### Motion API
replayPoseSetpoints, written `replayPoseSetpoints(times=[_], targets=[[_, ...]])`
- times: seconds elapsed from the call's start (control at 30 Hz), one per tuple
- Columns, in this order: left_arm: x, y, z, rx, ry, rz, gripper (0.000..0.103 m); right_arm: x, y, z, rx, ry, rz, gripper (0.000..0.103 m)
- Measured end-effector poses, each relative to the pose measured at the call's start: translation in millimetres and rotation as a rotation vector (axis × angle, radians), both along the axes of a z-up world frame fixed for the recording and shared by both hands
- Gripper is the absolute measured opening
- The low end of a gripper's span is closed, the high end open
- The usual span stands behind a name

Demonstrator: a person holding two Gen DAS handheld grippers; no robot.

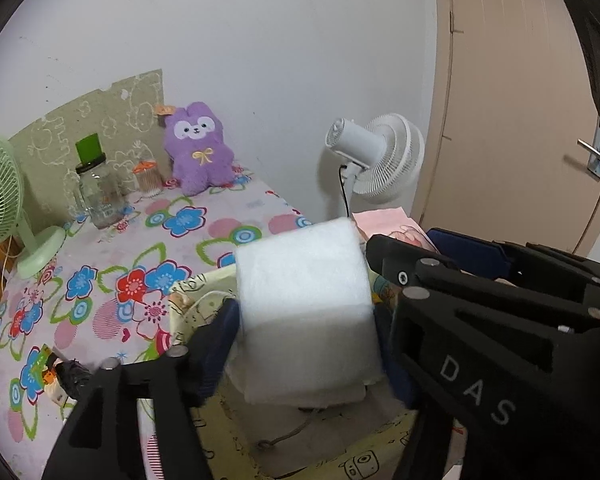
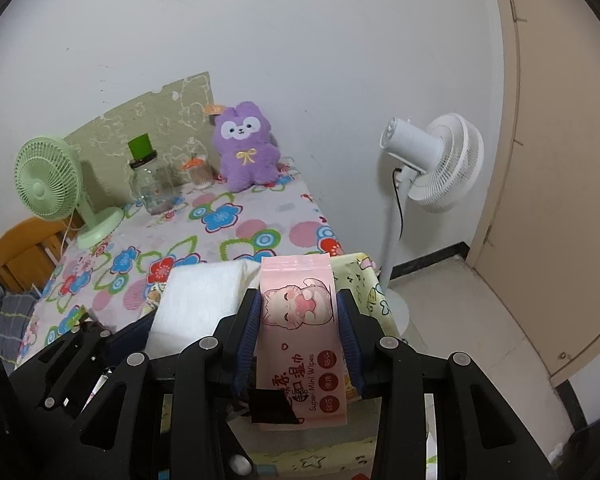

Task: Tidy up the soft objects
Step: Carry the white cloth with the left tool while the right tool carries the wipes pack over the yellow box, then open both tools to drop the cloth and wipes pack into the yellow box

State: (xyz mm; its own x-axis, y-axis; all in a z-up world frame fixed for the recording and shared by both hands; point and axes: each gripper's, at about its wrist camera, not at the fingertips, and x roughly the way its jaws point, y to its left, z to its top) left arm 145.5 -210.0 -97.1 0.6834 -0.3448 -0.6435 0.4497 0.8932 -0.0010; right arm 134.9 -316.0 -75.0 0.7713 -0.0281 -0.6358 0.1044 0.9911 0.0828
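White wall (image 2: 300, 40), beige door (image 2: 560, 160), standing fan (image 2: 440, 160).

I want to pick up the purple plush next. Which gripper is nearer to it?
Neither clearly. The purple plush sits far back by the wall; the left gripper and right gripper are both over the near edge, side by side.

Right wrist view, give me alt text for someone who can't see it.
The right hand-held gripper clamps a pink pack of mini wet wipes above a yellow patterned fabric bin, beside a white foam block. Behind, a floral-covered table holds a purple plush toy.
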Motion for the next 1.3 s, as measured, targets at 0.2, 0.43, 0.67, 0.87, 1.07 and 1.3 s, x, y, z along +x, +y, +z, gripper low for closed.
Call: replayPoseSetpoints(times=[0.2, 0.43, 0.67, 0.87, 1.07, 1.3], targets=[[4, -4, -5, 0.031, 0.034, -0.003, 0.077, 5, -6, -8, 0.033, 0.021, 0.008, 0.042], [2, -1, -2, 0.04, 0.028, -0.003, 0.09, 9, -3, -9, 0.04, 0.021, 0.011, 0.044], [-1, 10, 6, 0.034, 0.01, 0.023, 0.092, 2, 9, 0, 0.023, -0.003, 0.032, 0.073], [-12, 25, 17, 0.026, -0.012, 0.041, 0.092, -7, 22, 7, -0.014, -0.017, 0.021, 0.077], [-25, 42, 28, 0.014, -0.041, 0.063, 0.092, -20, 41, 14, -0.03, -0.028, 0.038, 0.079], [-39, 61, 35, 0.006, -0.065, 0.078, 0.094, -35, 63, 22, -0.052, -0.052, 0.066, 0.084]])
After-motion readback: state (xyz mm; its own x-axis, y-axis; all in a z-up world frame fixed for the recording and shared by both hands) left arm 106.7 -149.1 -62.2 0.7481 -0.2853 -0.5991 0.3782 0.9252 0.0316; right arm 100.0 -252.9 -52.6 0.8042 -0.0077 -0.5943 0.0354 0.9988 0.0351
